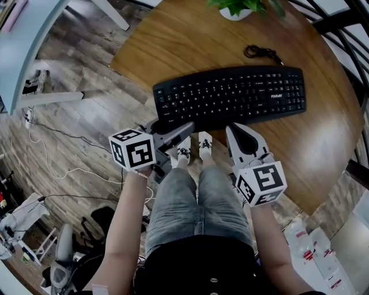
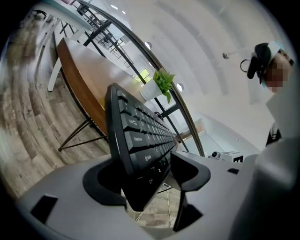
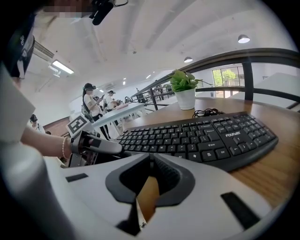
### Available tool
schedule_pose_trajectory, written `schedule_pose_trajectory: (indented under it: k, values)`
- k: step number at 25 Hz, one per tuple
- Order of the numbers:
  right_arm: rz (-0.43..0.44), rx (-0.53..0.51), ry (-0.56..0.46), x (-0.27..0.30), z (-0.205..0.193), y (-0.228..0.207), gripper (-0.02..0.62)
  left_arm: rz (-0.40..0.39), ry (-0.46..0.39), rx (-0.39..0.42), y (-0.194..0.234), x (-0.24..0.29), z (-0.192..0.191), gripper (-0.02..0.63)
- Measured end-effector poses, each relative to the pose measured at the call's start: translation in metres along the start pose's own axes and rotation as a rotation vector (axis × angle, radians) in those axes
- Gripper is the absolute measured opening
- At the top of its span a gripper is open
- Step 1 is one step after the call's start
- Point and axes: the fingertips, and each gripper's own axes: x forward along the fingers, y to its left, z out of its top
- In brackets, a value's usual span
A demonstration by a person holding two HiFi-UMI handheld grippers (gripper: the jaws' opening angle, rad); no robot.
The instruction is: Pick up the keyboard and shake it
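The left gripper (image 1: 180,129) is clamped on the near left corner of the keyboard (image 1: 230,95). The keyboard's long axis runs off to that gripper's right across the round wooden table (image 1: 190,40). The right gripper (image 1: 235,131), jaws together and empty, hovers just short of the keyboard's near edge, above the plank floor (image 1: 75,115).

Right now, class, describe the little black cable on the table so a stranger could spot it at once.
Start at the round wooden table. Behind the black keyboard, on the side toward the white plant pot, lies the coiled black cable. It is the only thin, tangled thing on the wood.
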Motion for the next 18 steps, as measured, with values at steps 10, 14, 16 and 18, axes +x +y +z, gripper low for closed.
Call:
schedule_pose_trajectory:
  k: [10, 14, 16, 18]
  values:
    - [0.017, -0.008, -0.011, -0.0026, -0.0005, 0.0006, 0.040, 0.019, 0.029, -0.022, 0.0041, 0.0046, -0.0028, 0.288]
    - [0.027, 0.007, -0.007, -0.0033, -0.0006, 0.0017, 0.038, 0.003, 0.023, -0.033, 0.0012, 0.0008, -0.0030, 0.250]
    - [0.036, 0.024, -0.017, -0.0049, 0.0009, 0.0023, 0.039, -0.004, 0.022, -0.048, -0.0002, -0.0001, -0.0036, 0.241]
    - [0.038, 0.047, -0.026, -0.0060, 0.0023, 0.0010, 0.040, -0.004, 0.025, -0.055, -0.0005, -0.0004, -0.0042, 0.239]
